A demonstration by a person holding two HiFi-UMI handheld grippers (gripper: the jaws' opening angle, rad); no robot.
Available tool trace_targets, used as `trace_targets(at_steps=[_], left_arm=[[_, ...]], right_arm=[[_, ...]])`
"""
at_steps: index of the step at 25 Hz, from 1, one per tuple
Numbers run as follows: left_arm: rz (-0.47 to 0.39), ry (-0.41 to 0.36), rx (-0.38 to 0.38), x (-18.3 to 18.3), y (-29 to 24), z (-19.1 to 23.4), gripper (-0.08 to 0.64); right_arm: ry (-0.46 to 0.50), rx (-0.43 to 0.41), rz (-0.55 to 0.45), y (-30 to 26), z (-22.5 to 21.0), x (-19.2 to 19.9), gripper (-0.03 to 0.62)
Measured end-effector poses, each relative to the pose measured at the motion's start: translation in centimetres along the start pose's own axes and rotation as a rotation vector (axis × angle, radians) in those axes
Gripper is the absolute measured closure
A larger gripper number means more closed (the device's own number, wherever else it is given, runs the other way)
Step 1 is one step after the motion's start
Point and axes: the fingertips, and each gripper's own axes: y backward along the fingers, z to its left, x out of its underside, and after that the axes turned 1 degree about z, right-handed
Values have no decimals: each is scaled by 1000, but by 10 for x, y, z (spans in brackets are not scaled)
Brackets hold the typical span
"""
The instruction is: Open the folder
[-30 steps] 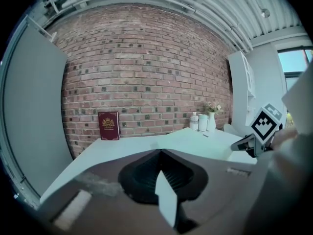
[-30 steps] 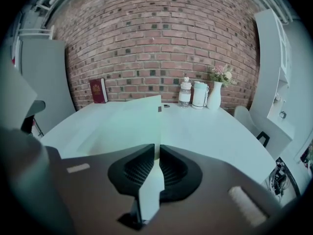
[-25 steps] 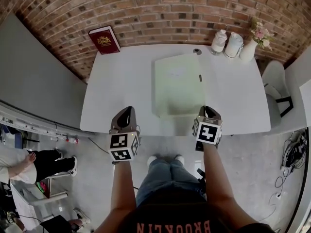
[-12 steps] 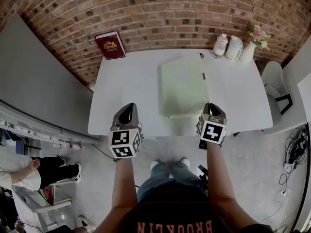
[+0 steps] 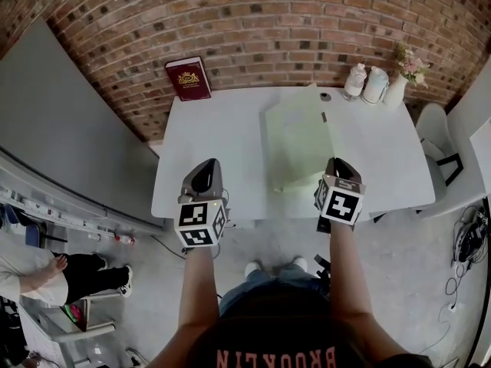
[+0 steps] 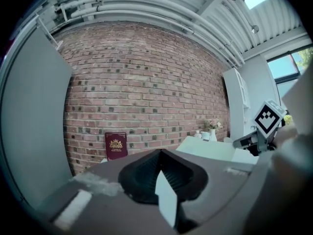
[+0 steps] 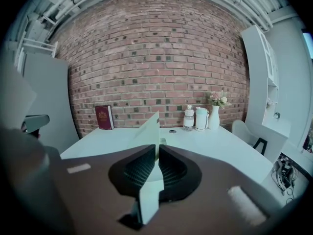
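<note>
Locate the pale green folder (image 5: pixel 295 140) at the middle of the white table (image 5: pixel 215 152), running from the table's front edge toward its back edge. Note the front cover lifted clear of the table along its right side and tilted up, with the left long edge down on the table. Find the right gripper (image 5: pixel 335 165) just over the table's front edge, jaws pinched narrow on the near right corner of that cover and just drawn a little tighter; confirm in the right gripper view, with the thin green sheet standing upright between the pads (image 7: pixel 157 148). Find the left gripper (image 5: pixel 203 163) over the table's front-left part, well apart from the folder, jaws together on nothing (image 6: pixel 160 153). Treat the step in hand as the lift of the cover: begun, not completed. Next, probably: keep the pinch firm, raise the corner further and swing it across toward the table's left side, hinging about the grounded left edge; bring the left gripper down on the lower leaf if the folder slides. Further out, note a dark red book (image 5: pixel 189 78) upright at the table's back-left corner, and a bottle (image 5: pixel 355 79), a white jug (image 5: pixel 375 84) and a vase of flowers (image 5: pixel 399 83) at the table's back-right corner.
</note>
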Motion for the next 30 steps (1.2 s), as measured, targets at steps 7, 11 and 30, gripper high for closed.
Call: trace_targets(at_steps=[7,11,30], left_arm=[[-29,18,-19,-4,16,34,560],[-35,34,-29,-1,26,54,560],[-31,80,-146,25,75,131,560]], right_arm=[[-4,-9,-62,11,32,-18,574],[0,-25,-101,18,57,-28,578],[115,-324,-144,23,197,-39,583]])
